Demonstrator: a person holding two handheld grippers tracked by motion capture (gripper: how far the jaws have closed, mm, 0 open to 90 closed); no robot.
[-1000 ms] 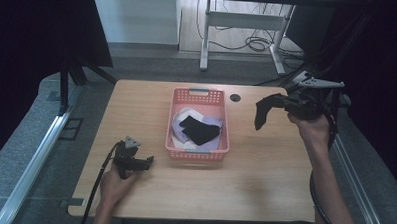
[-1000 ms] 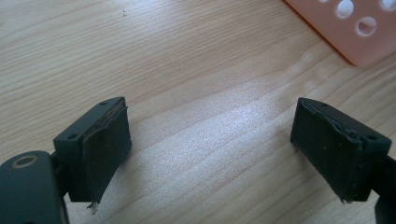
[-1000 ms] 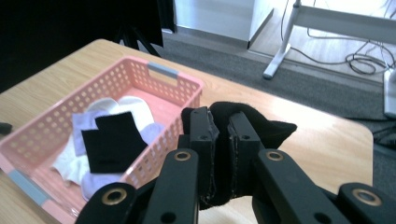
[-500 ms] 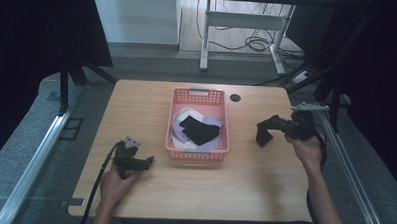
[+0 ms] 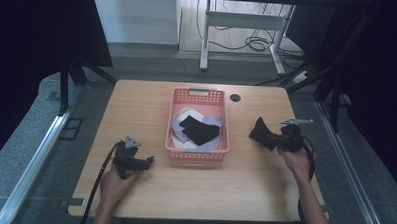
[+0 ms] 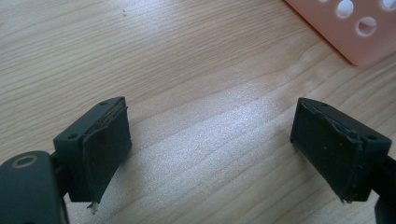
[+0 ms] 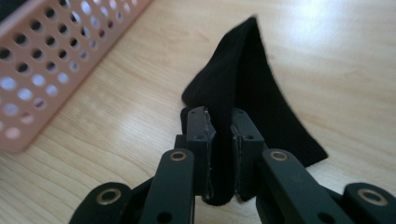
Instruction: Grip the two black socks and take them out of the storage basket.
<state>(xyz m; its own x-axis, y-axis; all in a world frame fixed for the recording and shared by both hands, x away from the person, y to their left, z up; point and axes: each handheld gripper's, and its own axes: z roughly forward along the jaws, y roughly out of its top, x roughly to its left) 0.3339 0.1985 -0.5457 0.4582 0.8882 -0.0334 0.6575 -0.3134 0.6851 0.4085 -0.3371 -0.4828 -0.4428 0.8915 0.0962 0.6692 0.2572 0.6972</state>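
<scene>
Cloth of black fabric [image 7: 252, 93] sits pinched in the right gripper [image 7: 219, 135], its far end draping onto the tabletop [image 5: 224, 188] right of the pink basket [image 5: 172, 122], so lower it flat before letting go, while the left gripper [image 6: 210, 144] rests, jaws spread wide and empty.

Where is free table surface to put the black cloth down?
Bare wood lies between the basket and the right tongs, which pinch the black cloth, and along the near edge of the table. Inside the basket it is crowded with clothes.
</scene>
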